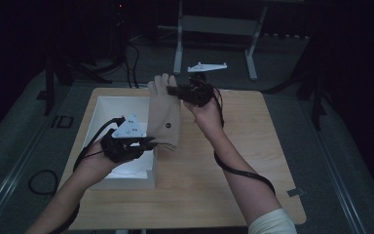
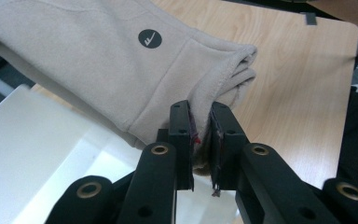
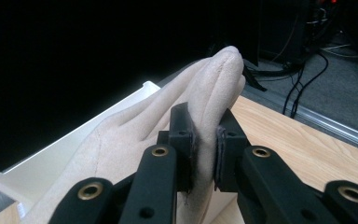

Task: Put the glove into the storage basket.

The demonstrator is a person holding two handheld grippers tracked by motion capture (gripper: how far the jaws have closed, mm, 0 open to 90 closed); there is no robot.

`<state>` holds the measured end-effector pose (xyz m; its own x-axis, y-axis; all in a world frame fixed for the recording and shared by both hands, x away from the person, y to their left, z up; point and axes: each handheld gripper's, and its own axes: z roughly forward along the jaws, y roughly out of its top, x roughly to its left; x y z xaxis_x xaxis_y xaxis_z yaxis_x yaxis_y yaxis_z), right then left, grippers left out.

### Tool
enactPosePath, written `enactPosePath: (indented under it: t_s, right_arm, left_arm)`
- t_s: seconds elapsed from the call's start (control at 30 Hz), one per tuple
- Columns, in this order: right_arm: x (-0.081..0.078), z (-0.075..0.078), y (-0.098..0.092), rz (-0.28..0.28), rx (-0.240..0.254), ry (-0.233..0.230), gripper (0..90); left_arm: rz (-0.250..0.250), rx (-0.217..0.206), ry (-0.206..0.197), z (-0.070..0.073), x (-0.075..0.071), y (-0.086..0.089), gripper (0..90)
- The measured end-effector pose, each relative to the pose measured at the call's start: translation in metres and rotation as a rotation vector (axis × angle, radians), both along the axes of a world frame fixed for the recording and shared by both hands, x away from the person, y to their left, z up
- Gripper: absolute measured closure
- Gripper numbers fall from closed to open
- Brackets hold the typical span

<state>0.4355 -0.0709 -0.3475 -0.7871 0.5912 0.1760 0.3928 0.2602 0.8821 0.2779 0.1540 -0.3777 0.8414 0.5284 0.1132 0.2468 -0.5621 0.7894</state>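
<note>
Beige glove (image 1: 164,113) held off table (image 1: 253,161), stretched between grippers above white box (image 1: 108,108) near table's left edge. Left gripper (image 1: 148,143) clamps cuff; right gripper (image 1: 172,90) clamps fingers near far edge. Right half of table bare.

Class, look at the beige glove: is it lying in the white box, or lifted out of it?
Lifted out. The beige glove hangs stretched between the left gripper at its cuff and the right gripper at its fingers, above the white box.

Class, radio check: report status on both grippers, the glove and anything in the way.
Left gripper shut on glove cuff. Right gripper shut on its finger end. Glove stretched in the air beside the white box. Nothing in the way.
</note>
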Motion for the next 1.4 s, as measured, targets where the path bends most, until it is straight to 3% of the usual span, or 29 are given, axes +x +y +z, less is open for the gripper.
enactPosePath:
  t_s: [0.3,0.67,0.93,1.0,1.17,1.4]
  right_arm:
    - [0.001,-0.007,0.046,0.041,-0.015,0.008,80.4]
    - [-0.002,-0.021,0.097,0.093,-0.045,0.022,80.4]
    - [0.009,-0.054,0.107,0.080,-0.086,0.085,80.5]
    - [0.012,-0.064,0.108,0.076,-0.113,0.094,80.5]
    - [0.017,-0.088,0.112,0.078,-0.160,0.133,80.5]
    - [0.016,-0.103,0.126,0.112,-0.213,0.133,80.4]
  left_arm:
    - [0.063,0.022,0.013,-0.011,-0.008,0.035,81.5]
    - [0.144,0.006,0.070,-0.034,-0.016,0.075,81.5]
    - [0.177,0.022,0.116,-0.065,-0.007,0.071,81.5]
    - [0.181,0.059,0.115,-0.073,-0.006,0.066,81.4]
    - [0.200,0.053,0.147,-0.094,-0.006,0.062,81.4]
    - [0.228,0.079,0.156,-0.116,-0.010,0.062,81.3]
